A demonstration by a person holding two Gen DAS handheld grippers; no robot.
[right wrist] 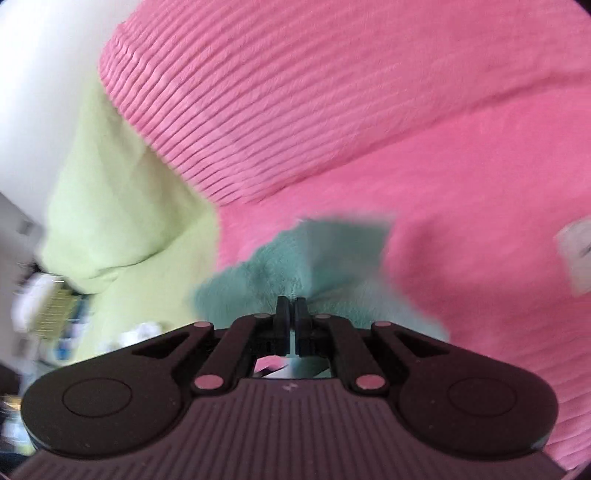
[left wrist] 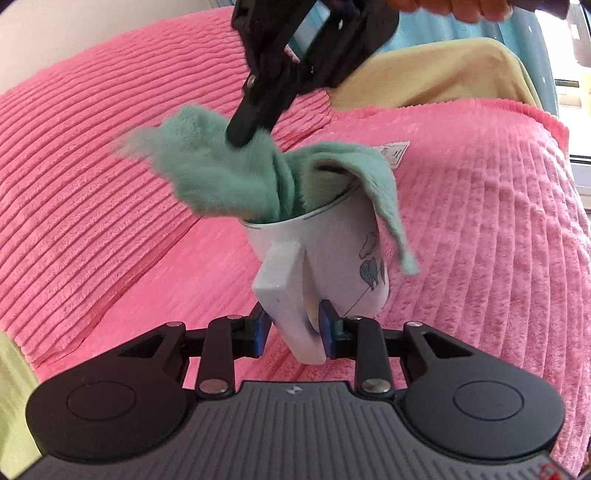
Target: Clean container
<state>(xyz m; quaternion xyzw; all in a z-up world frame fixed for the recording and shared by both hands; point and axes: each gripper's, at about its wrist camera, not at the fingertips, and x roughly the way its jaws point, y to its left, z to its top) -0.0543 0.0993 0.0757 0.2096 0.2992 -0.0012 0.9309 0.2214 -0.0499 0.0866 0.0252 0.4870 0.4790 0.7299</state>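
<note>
The left gripper (left wrist: 295, 334), black with blue pads, is pinching its fingers on the flat handle of the white ceramic mug (left wrist: 325, 254), holding it tilted from below. The black right gripper (left wrist: 245, 134) is reaching down from above the mug's rim, its fingers pressed together on the fluffy mint-green cloth (left wrist: 207, 173) just left of the mug's mouth. A hand (left wrist: 454, 9) is gripping that right gripper's body high above the mug.
</note>
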